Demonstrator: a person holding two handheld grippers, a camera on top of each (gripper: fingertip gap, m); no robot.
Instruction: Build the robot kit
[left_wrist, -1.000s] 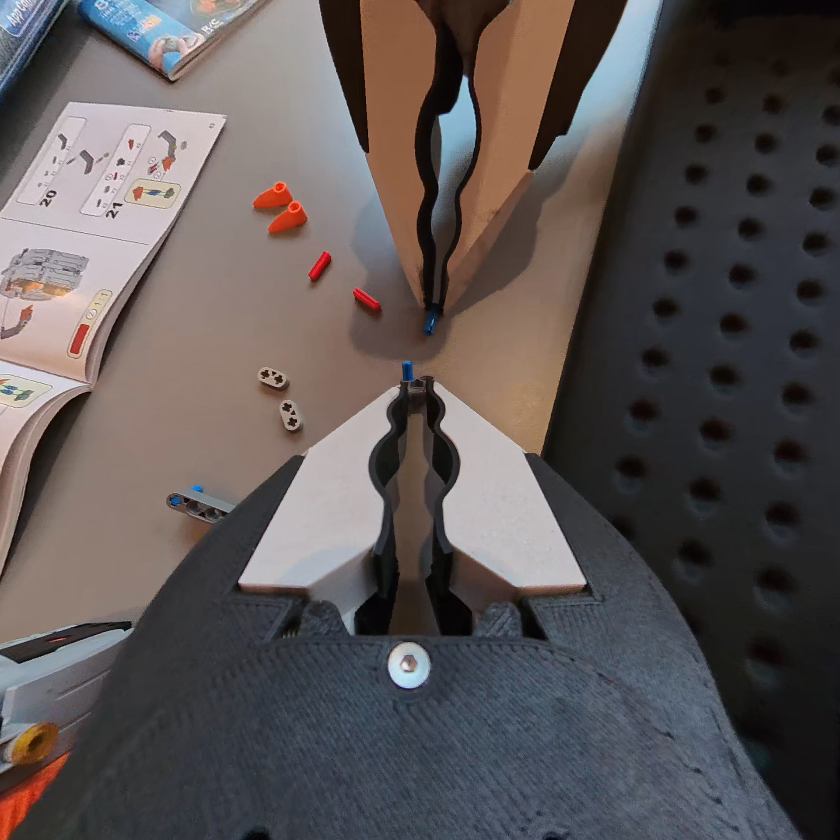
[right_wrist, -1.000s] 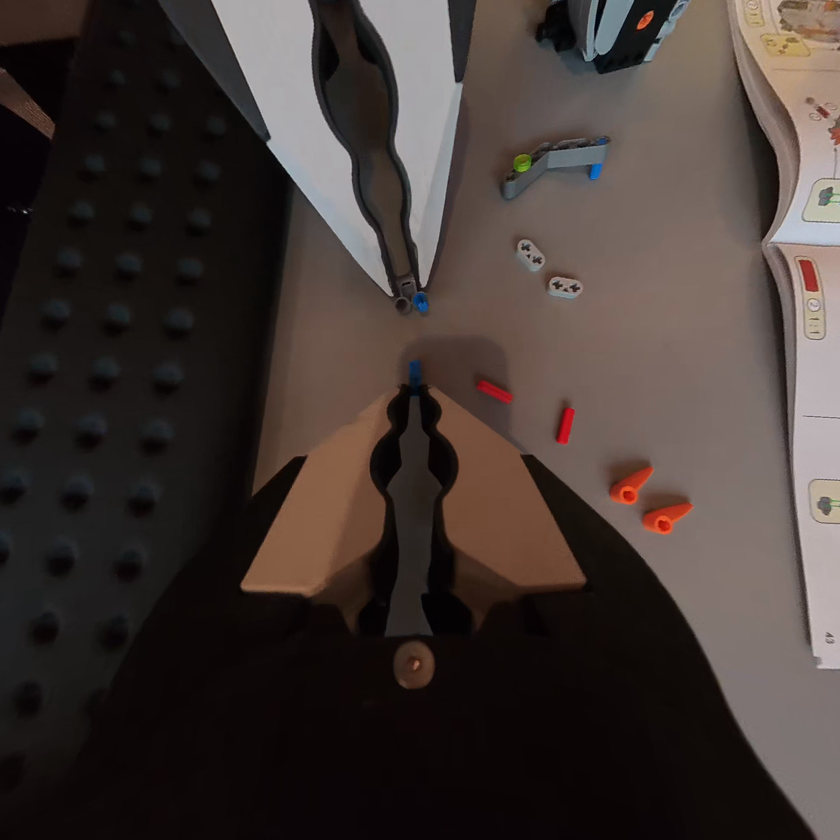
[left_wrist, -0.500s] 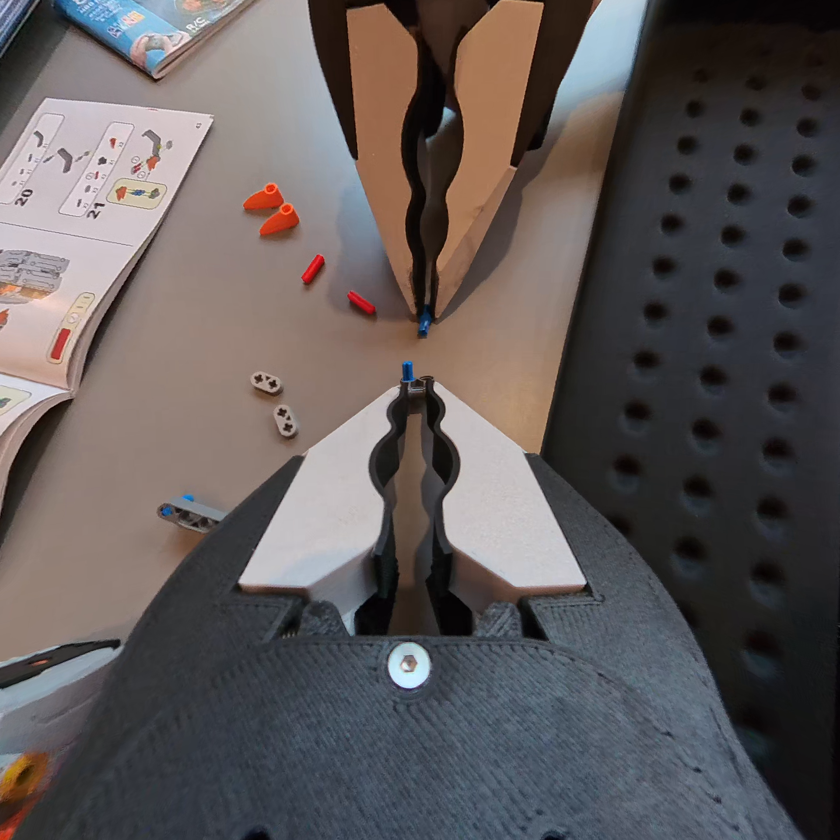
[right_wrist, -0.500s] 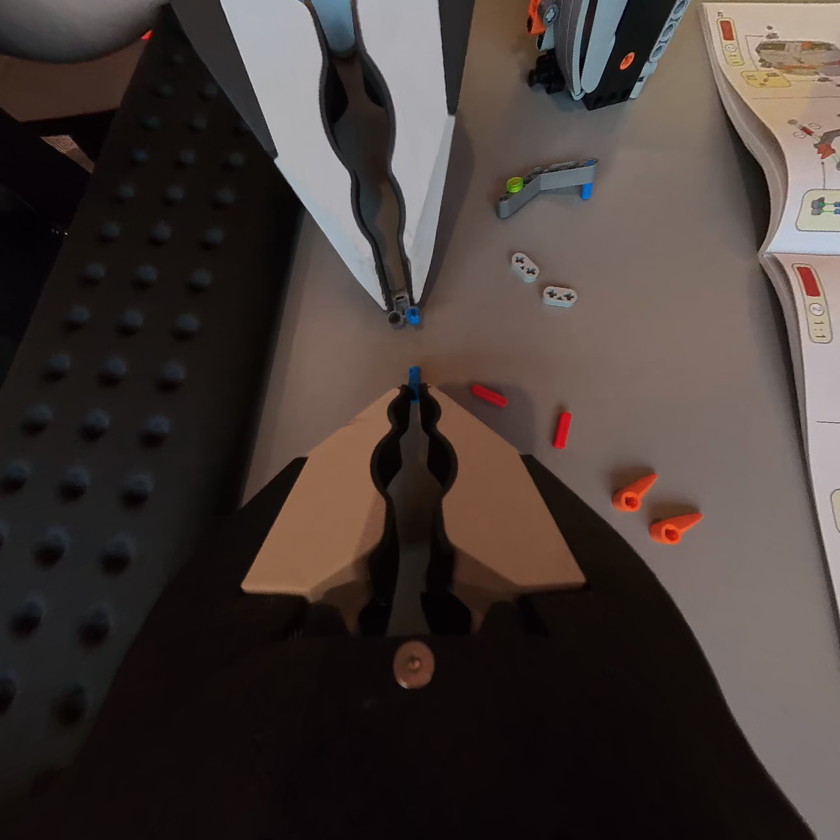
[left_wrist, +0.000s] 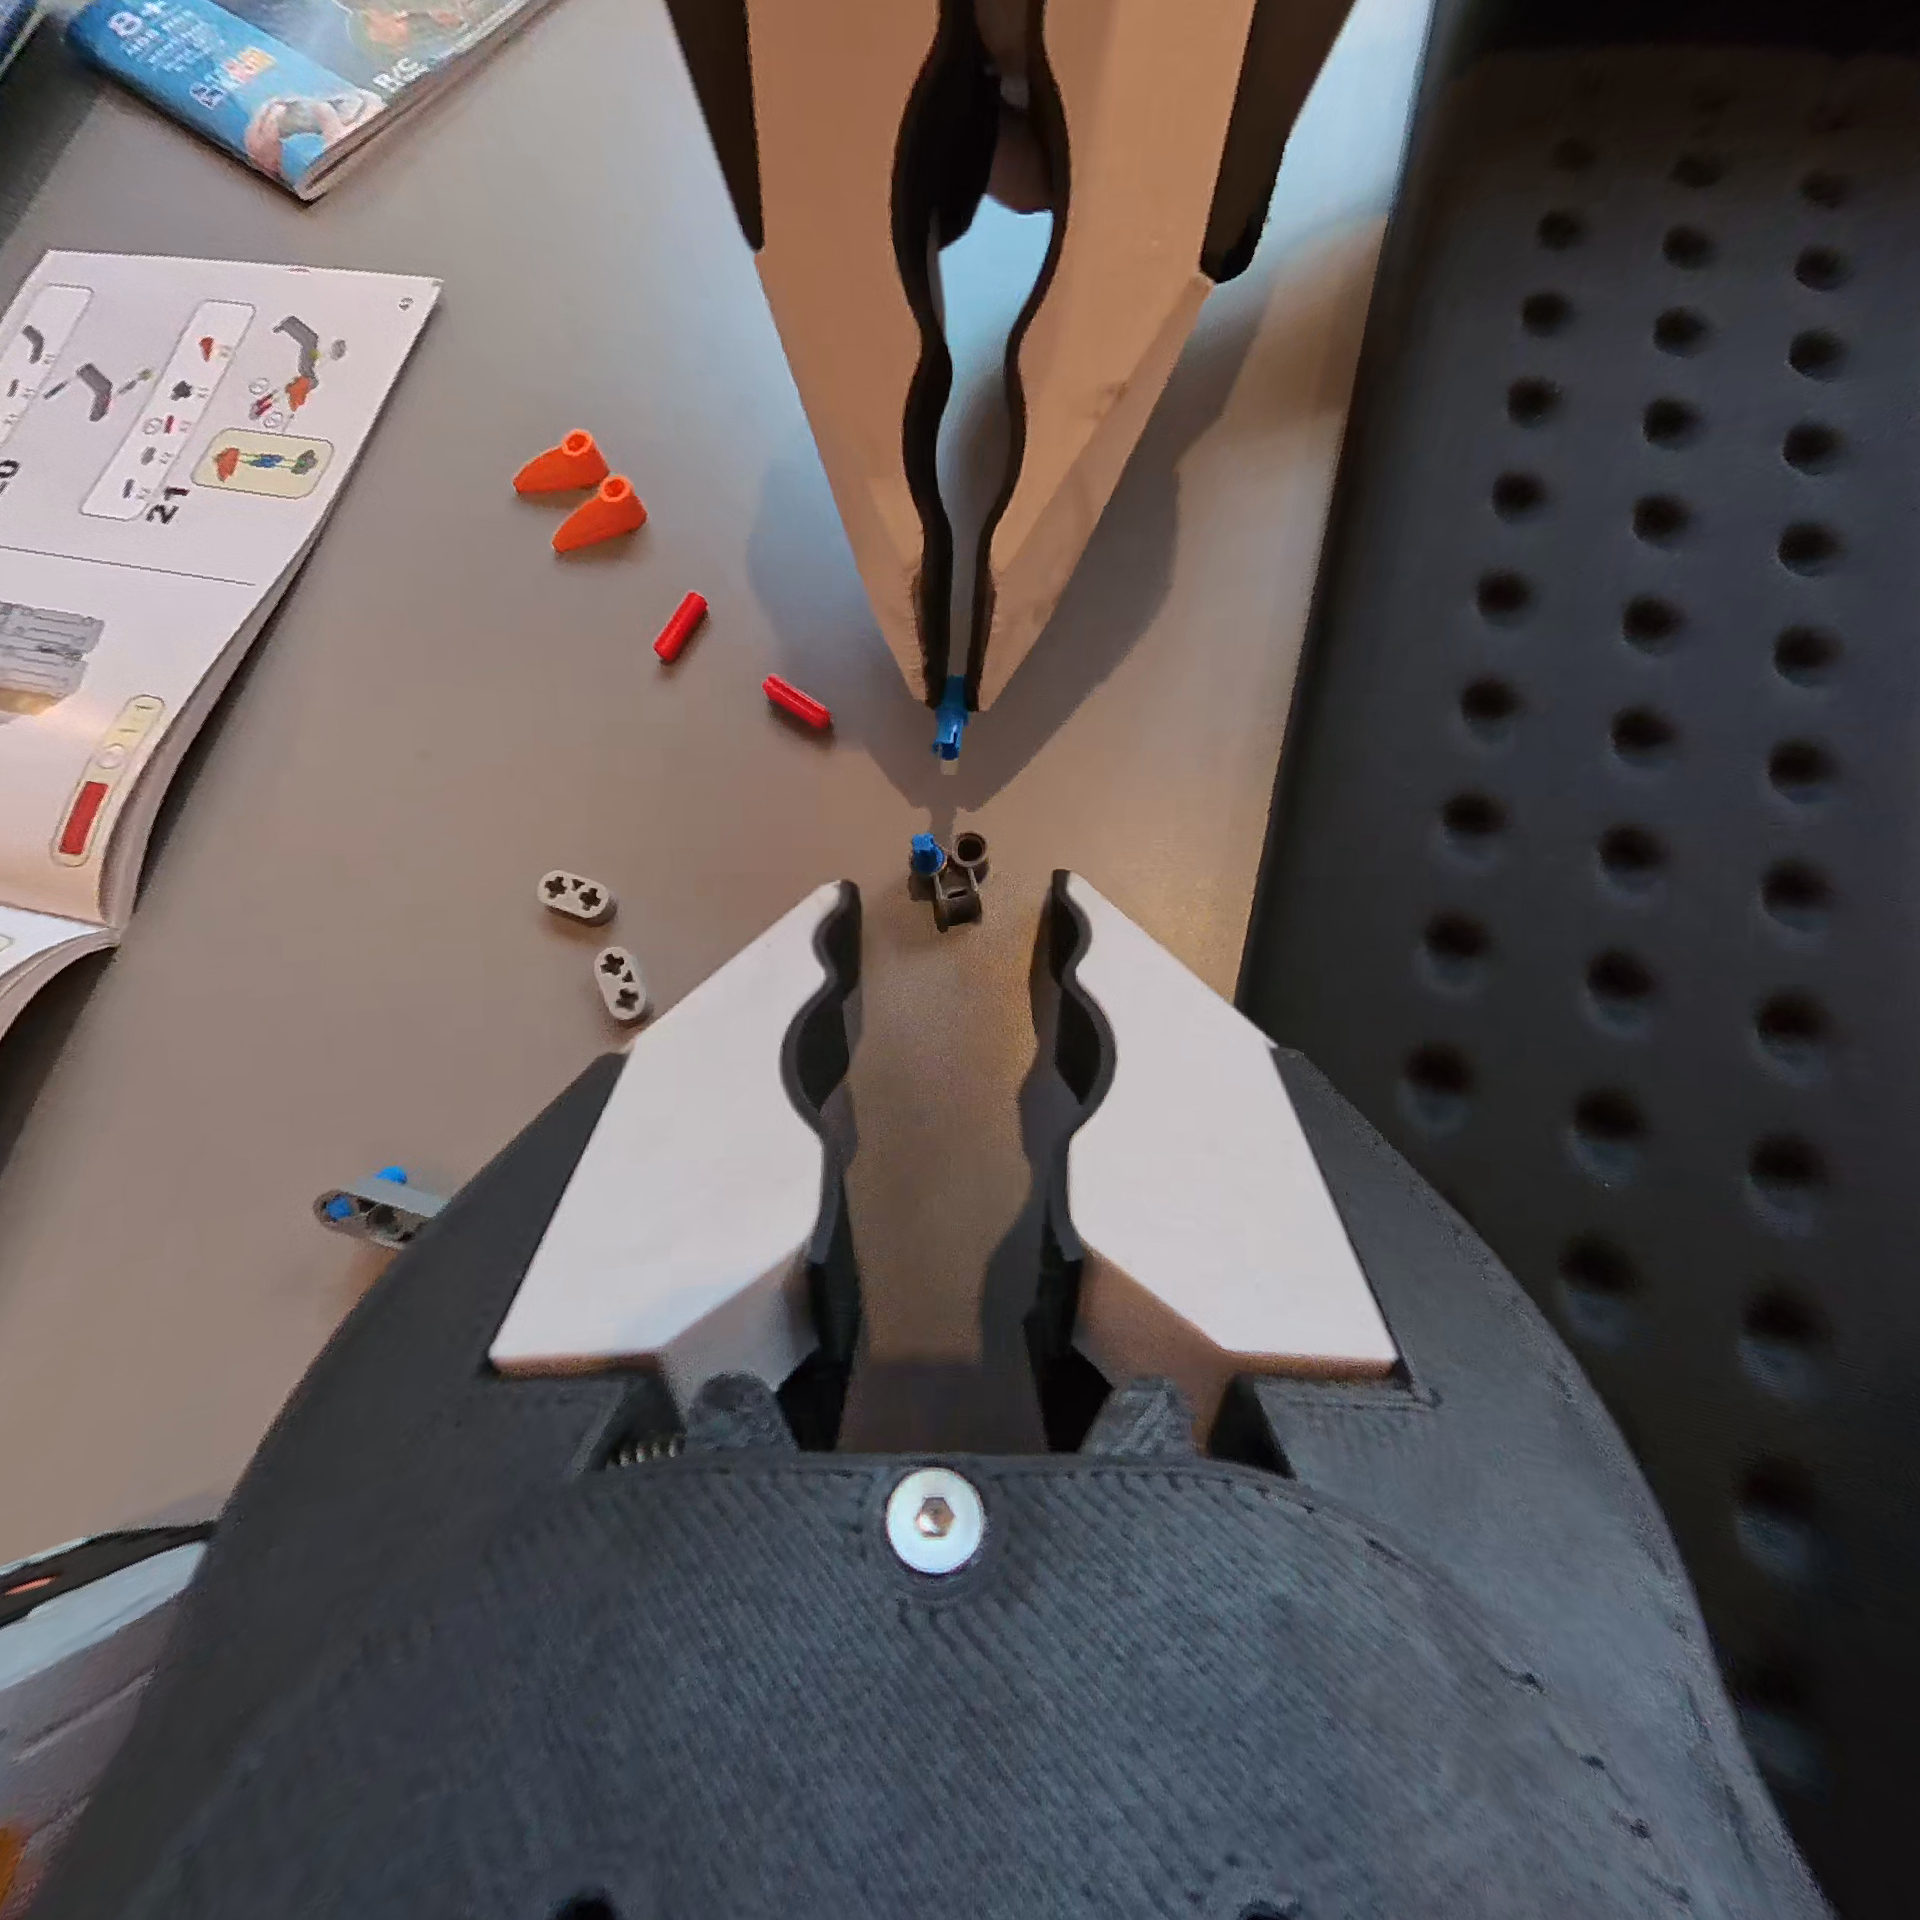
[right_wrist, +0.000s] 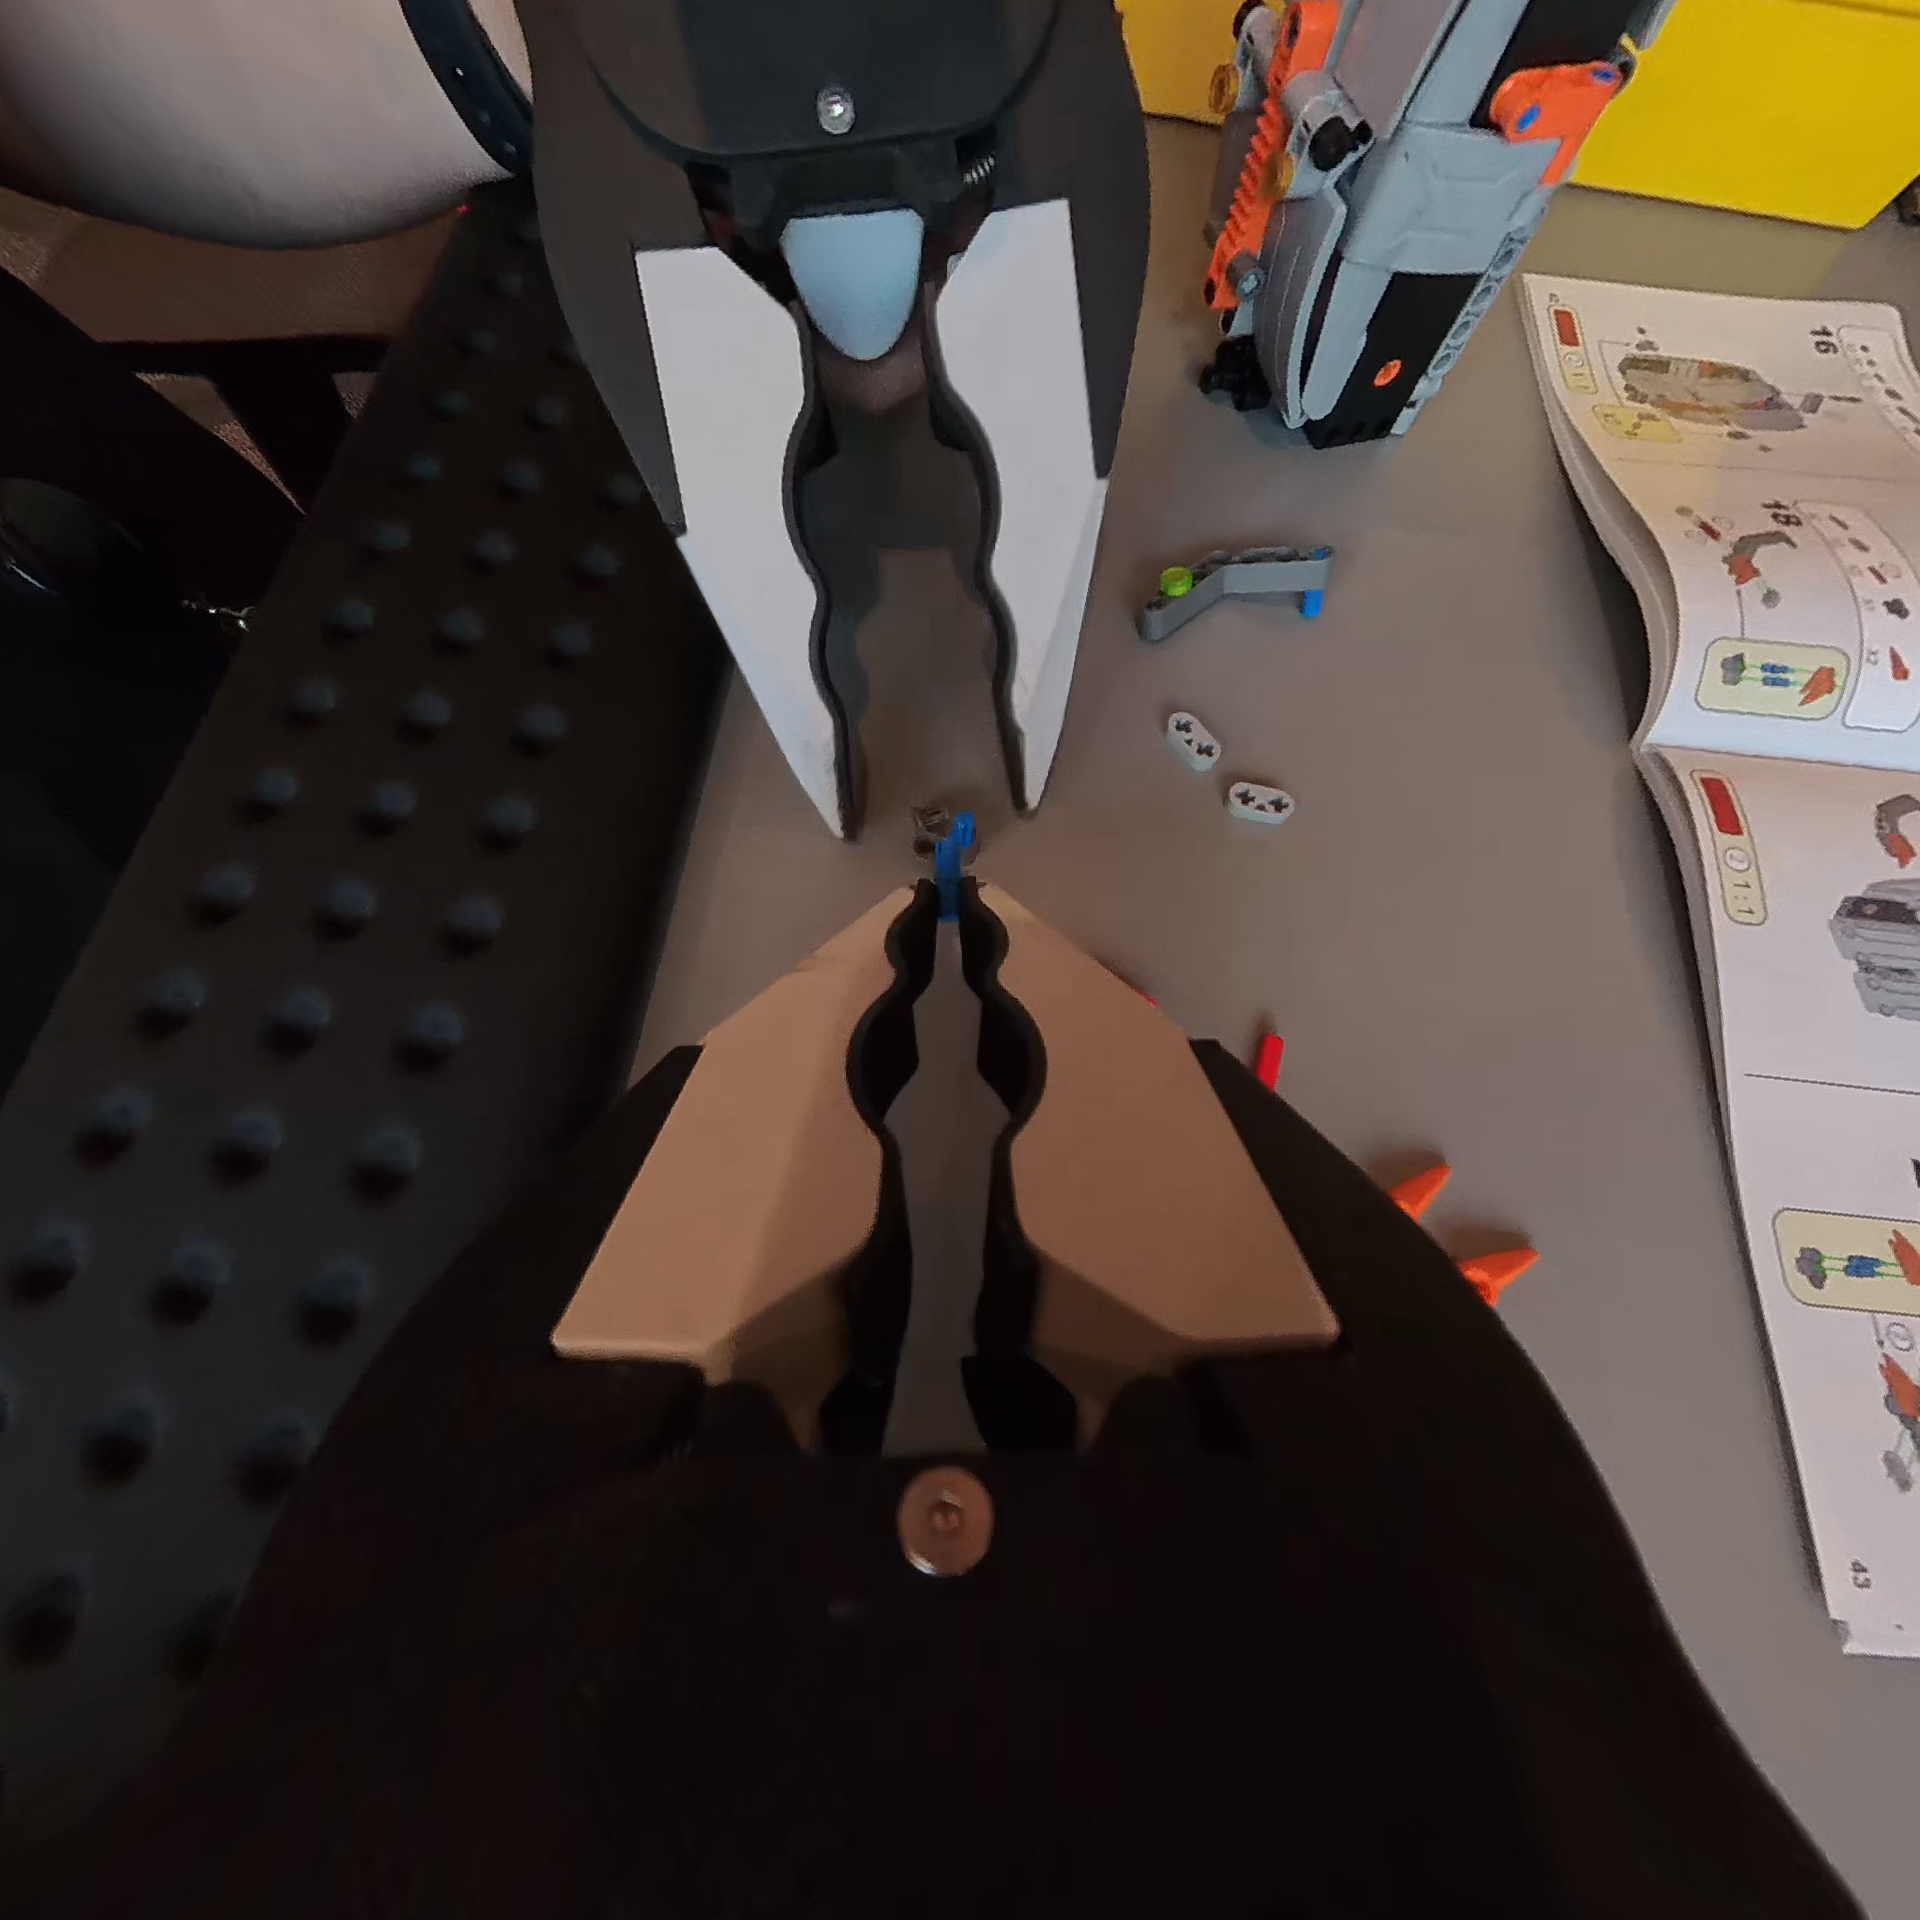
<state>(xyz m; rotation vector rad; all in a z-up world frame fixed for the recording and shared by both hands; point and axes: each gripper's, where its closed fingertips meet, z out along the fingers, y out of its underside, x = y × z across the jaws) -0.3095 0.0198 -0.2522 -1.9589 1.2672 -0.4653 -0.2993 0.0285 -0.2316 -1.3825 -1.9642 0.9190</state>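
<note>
My left gripper is open and empty. A small dark grey connector with a blue pin in it lies on the grey table just past its fingertips. My right gripper is shut on a blue pin that sticks out of its tips towards the connector. The two grippers face each other tip to tip, a short gap apart. In the left wrist view the right gripper comes in from the top with its blue pin. In the right wrist view the left gripper stands open opposite.
Two red pins, two orange cones and two light grey links lie left of the grippers. A bent grey beam, a brick model, a yellow box, an open instruction booklet and a black studded mat surround them. Left and right tips are no more than a few centimetres apart. From the left gripper's tips to the brick model is close to 15 centimeters.
My left gripper has opened and let go of the grey connector, which now lies on the table. My right gripper still holds its blue pin and has come closer.
</note>
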